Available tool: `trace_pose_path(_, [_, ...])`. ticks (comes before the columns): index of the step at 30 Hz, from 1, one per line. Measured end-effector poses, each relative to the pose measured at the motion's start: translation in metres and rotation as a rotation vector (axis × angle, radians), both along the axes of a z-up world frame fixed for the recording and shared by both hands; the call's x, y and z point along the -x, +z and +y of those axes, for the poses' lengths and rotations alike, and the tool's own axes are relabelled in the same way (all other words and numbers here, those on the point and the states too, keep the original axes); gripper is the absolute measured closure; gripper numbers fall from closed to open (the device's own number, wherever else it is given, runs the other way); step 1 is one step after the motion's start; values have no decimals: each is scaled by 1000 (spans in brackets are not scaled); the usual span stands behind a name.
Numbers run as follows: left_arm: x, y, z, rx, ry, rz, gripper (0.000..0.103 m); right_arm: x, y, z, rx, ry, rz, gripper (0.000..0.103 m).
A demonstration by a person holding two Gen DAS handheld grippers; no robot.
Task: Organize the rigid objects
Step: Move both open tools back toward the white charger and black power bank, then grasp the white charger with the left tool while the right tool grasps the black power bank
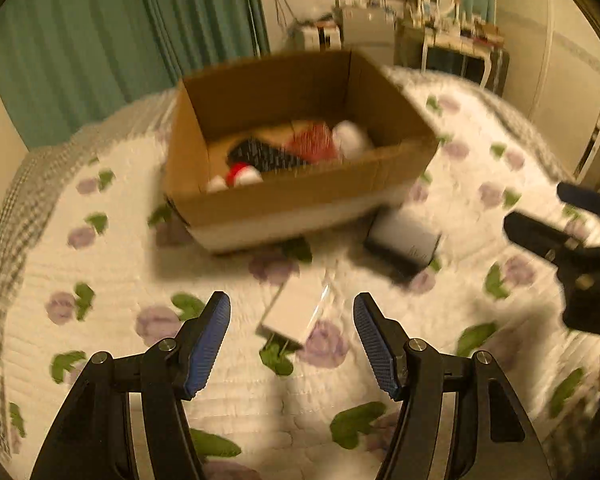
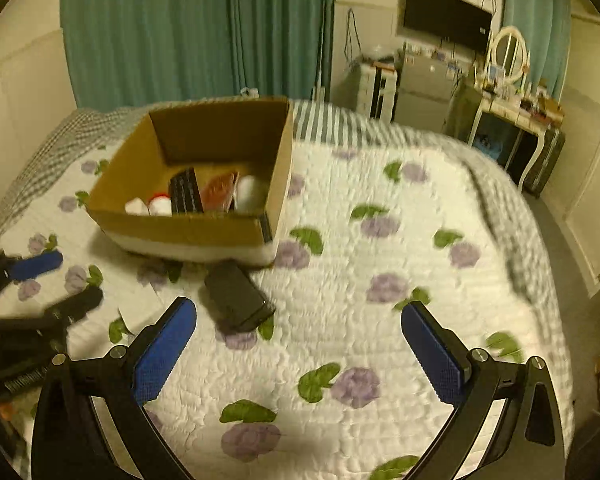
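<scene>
- Left gripper (image 1: 292,336): its jaws stand wide apart and hold nothing. It hangs above the quilt (image 2: 380,320), pointing at the white packet (image 1: 288,316) that lies flat on the cover just ahead of its fingertips.
- White packet: loose on the quilt, near the front of the cardboard box (image 1: 300,196) but apart from it. Blur hides its detail; it may be a small carton in clear wrap.
- Cardboard box: open-topped, set toward the far left part of the bed. Inside lie a dark ribbed item (image 2: 186,192), a red packet (image 2: 220,194), two small white-and-red pieces (image 2: 152,206) and a white rounded thing (image 2: 250,192). These count as already sorted.
- Dark flat case (image 2: 238,300): on the quilt just beside the box's near right corner, not inside it.
- Right gripper (image 2: 300,352): jaws wide and empty, held over a bare stretch of quilt to the right of the dark case.
- Progress, as judged: most items are boxed; the white packet and the dark case remain outside, so two placements appear left.
</scene>
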State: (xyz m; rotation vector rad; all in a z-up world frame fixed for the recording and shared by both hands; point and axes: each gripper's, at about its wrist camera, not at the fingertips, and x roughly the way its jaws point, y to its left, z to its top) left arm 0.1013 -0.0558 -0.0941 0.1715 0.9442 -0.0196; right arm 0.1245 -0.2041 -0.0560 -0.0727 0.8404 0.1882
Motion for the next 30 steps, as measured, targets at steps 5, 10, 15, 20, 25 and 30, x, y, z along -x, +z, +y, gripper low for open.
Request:
trace_pose_path(5, [-16,-34,6,-13,-4,72,36,-11,-26,10,-18,23,36,0])
trace_pose_path(10, [-30,-58,16,58,7,154,36,-25,-43,22,-39,53,57,0])
trace_pose_path(15, [-37,-66,15,79,-22,165,37,-34,-56,33,-21,70,66,0])
trace_pose_path(20, [-37,-65,15,106,-57,157,55,-37,-65,31,-36,56,84,0])
trace_pose_path(25, [-18,-48,8,87,-121,97,58,-41,-65,34,-28,59,79,0])
trace_pose_path(30, [1,-22,12,84,-129,24,60,-45,-66,43,-26,101,76,0])
